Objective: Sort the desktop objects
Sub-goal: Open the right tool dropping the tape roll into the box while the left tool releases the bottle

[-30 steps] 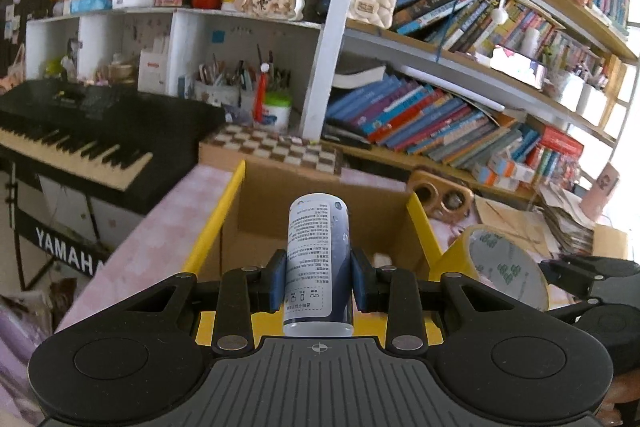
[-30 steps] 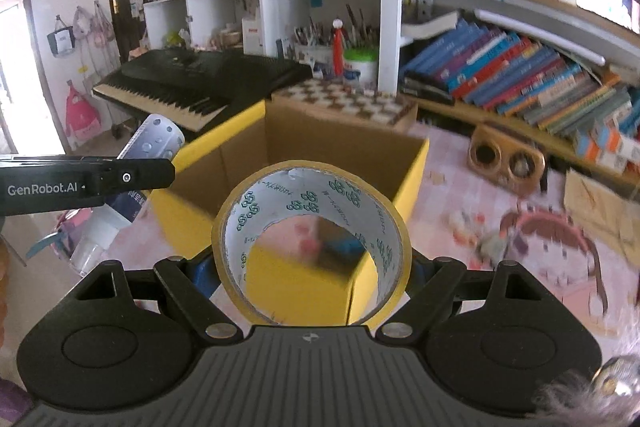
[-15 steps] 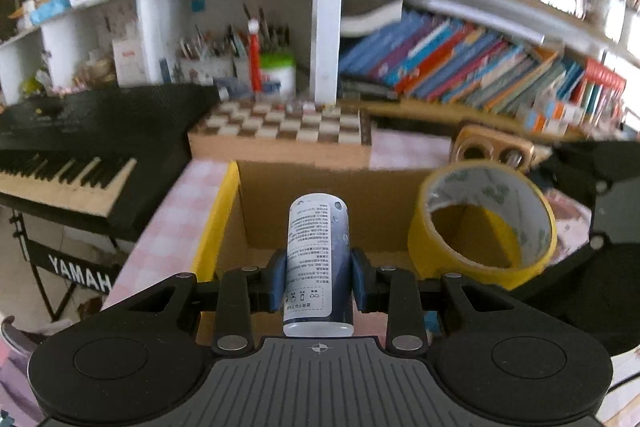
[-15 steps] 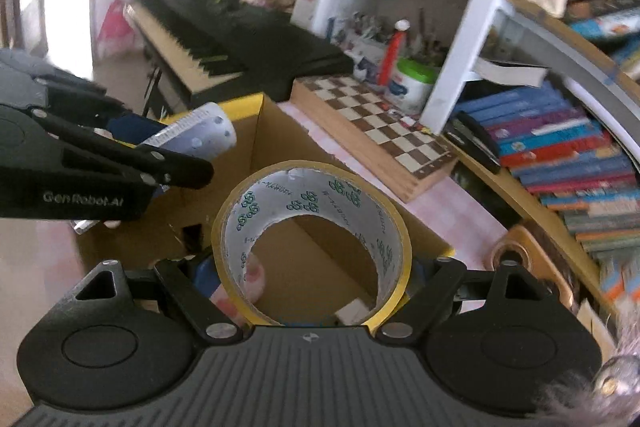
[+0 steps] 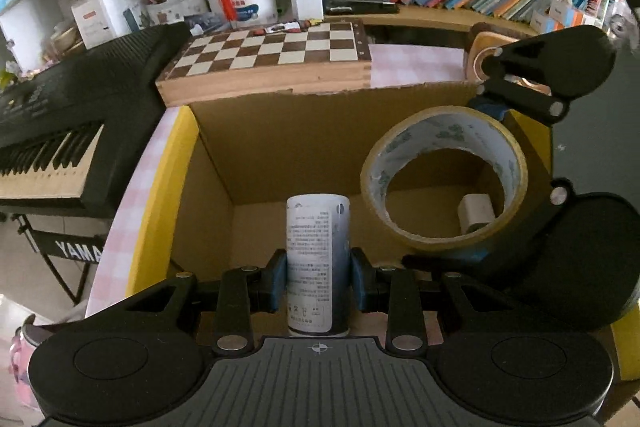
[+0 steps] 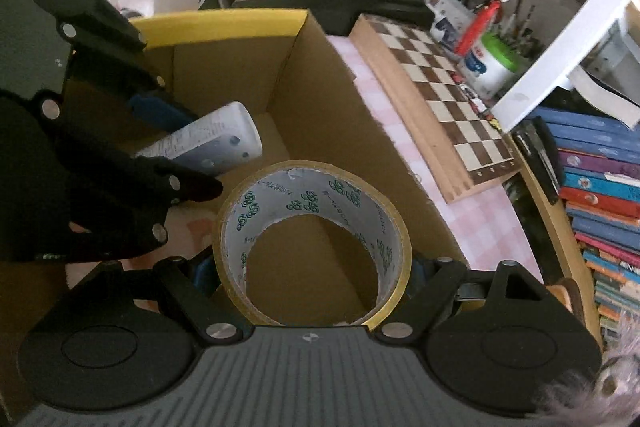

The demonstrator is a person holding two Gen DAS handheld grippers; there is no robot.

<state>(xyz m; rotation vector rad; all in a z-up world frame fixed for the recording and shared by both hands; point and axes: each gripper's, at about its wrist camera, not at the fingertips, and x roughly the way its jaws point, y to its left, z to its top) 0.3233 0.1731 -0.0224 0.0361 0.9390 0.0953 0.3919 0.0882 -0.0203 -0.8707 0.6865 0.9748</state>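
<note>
Step in hand: dropping items into the cardboard box (image 5: 288,147). Left gripper (image 5: 319,277) clamps the white bottle (image 5: 318,259); right gripper (image 6: 308,267) clamps the tape roll (image 6: 312,227). Both hang over the box opening. Next: lower, then release each without collision.

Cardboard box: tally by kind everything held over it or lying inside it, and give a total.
Tape rolls: 1, the yellow tape roll, held by the right gripper over the cardboard box.
Cylindrical bottles: 1, the printed bottle, held by the left gripper.
Small white objects on the box floor: 1, the white object, seen through the roll.
Total: 3
</note>
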